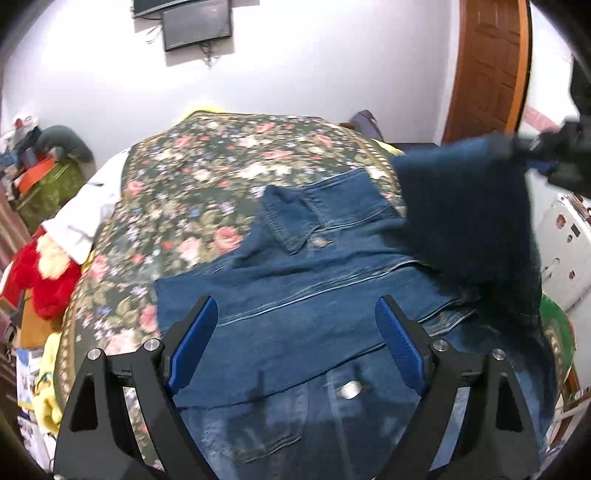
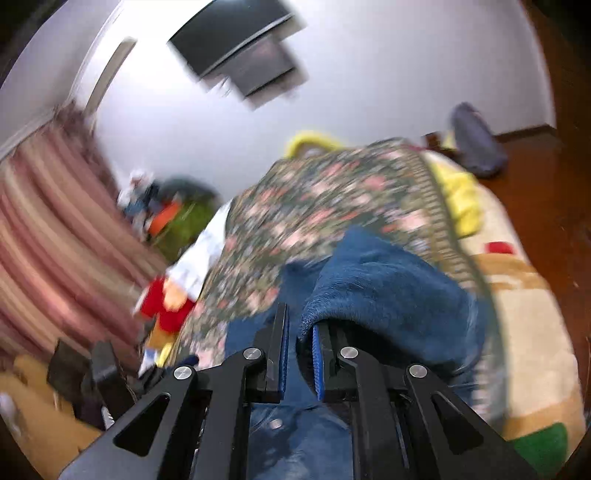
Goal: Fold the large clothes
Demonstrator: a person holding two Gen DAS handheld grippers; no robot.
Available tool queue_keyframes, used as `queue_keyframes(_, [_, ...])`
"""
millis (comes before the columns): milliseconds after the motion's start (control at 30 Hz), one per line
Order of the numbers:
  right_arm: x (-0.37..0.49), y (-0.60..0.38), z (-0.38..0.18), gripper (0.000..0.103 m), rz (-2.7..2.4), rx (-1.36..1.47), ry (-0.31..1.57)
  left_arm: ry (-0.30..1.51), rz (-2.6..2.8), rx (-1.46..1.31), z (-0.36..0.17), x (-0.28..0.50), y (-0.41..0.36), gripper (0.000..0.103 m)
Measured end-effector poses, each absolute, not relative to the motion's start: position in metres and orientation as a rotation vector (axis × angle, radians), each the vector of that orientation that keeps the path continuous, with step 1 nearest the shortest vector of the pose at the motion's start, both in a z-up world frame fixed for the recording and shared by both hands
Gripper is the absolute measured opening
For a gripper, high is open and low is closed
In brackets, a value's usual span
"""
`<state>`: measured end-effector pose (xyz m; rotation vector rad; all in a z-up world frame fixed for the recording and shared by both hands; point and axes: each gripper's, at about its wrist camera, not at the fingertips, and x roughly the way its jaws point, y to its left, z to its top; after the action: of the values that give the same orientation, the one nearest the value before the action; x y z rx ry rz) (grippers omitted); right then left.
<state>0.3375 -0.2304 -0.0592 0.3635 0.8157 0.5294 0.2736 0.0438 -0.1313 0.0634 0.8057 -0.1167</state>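
Observation:
A blue denim jacket [image 1: 314, 280] lies on the floral bedspread [image 1: 207, 177], its left sleeve folded across the body. My left gripper [image 1: 295, 332] is open and empty, hovering just above the folded sleeve. My right gripper [image 2: 300, 325] has its jaws nearly together on the edge of the jacket's right sleeve [image 2: 384, 288], which drapes over its right finger. In the left wrist view that gripper [image 1: 517, 147] holds the sleeve [image 1: 465, 206] lifted at the upper right, blurred by motion.
The bed fills the middle. A red plush toy [image 1: 44, 280] and white cloth [image 1: 85, 214] lie at its left edge. A cluttered green box [image 1: 48, 184] stands far left, a wooden door [image 1: 487, 66] far right, a wall TV [image 1: 195, 22] above.

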Motion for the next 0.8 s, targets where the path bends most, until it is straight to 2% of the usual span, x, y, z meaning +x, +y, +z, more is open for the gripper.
queue_keyframes(233, [0.342, -0.157, -0.13, 0.01, 0.525, 0.265, 1.033, 0.85, -0.069, 0.014, -0.146, 0.248, 0.083, 0.088])
queue_keyframes(367, [0.359, -0.154, -0.189, 0.01, 0.463, 0.264, 1.292, 0.882, -0.057, 0.013, -0.158, 0.244, 0.089, 0.087])
queue_keyframes(467, [0.36, -0.162, -0.22, 0.01, 0.472, 0.271, 1.408, 0.889, -0.06, 0.008, -0.161, 0.245, 0.088, 0.087])
queue_keyframes(600, [0.349, -0.173, -0.214, 0.01, 0.506, 0.221, 1.368, 0.883, -0.078, 0.016, -0.157, 0.251, 0.076, 0.087])
queue_keyframes(800, [0.319, -0.188, -0.153, 0.01, 0.509, 0.046, 1.17, 0.846, -0.14, 0.069, -0.138, 0.265, 0.039, 0.088])
